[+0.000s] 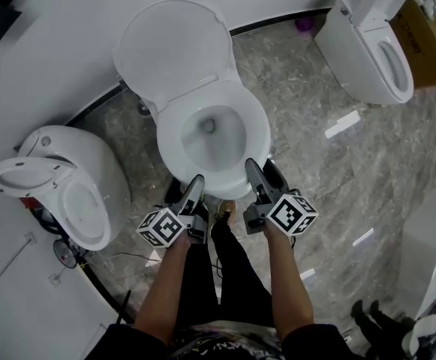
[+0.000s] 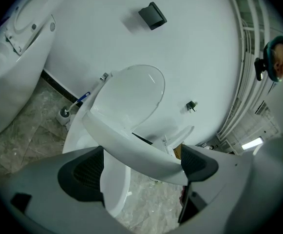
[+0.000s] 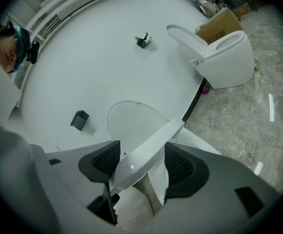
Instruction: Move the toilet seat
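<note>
Seen from above in the head view, a white middle toilet (image 1: 174, 172) stands against a white wall, its lid (image 1: 172, 51) raised against that wall. The toilet seat (image 1: 260, 126) rings the bowl of the middle toilet. The person stands at the front of the middle toilet with both arms reaching forward. The left gripper (image 1: 196, 181) meets the seat's front edge left of centre, and the right gripper (image 1: 253, 166) meets it right of centre. A second toilet (image 1: 90, 175) stands to the left of the middle toilet and a third toilet (image 1: 368, 51) to its right, with a cardboard box (image 1: 430, 43) beyond that one. The grey marbled floor (image 1: 330, 186) spreads around the middle toilet. In the left gripper view, the seat's rim runs slantwise across the jaws, which are clamped on it, and its front sits lifted clear of the bowl. A toilet brush (image 2: 65, 114) stands on the floor left of the middle toilet, and a small black fitting (image 2: 152, 15) hangs on the wall above its lid. In the right gripper view, the two dark pads (image 3: 102, 162) pinch the seat's rim from either side, and the seat tilts up above the bowl.
</note>
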`<state>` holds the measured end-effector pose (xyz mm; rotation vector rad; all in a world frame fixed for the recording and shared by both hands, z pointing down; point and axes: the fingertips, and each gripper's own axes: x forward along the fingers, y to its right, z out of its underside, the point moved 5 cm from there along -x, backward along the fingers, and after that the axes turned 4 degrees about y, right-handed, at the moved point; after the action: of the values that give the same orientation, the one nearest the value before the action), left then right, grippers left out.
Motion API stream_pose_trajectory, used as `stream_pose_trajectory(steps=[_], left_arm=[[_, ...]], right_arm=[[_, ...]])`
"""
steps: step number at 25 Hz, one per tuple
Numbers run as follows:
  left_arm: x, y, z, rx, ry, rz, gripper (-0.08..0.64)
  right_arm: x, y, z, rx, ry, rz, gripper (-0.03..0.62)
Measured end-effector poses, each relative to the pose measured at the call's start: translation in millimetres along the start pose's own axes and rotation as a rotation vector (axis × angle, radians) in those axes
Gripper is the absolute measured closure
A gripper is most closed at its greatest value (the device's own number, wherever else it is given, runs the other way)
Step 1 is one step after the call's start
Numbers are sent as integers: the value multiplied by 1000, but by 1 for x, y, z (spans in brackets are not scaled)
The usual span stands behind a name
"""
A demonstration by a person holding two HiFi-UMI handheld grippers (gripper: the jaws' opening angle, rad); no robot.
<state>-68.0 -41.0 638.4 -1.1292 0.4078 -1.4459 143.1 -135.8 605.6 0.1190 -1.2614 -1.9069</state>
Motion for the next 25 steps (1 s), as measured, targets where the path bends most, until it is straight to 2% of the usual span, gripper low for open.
stream_pose_trajectory(steps=[8, 18, 25], left_arm=[[7, 17, -45, -99, 63, 1, 51], [15, 28, -78, -142, 69, 31, 52], [21, 33, -103, -167, 97, 42, 51]], right_arm=[[30, -40, -24, 75, 110, -48, 299], [57, -67, -44, 147, 185, -98, 296], [76, -92, -63, 101, 214, -110, 296]])
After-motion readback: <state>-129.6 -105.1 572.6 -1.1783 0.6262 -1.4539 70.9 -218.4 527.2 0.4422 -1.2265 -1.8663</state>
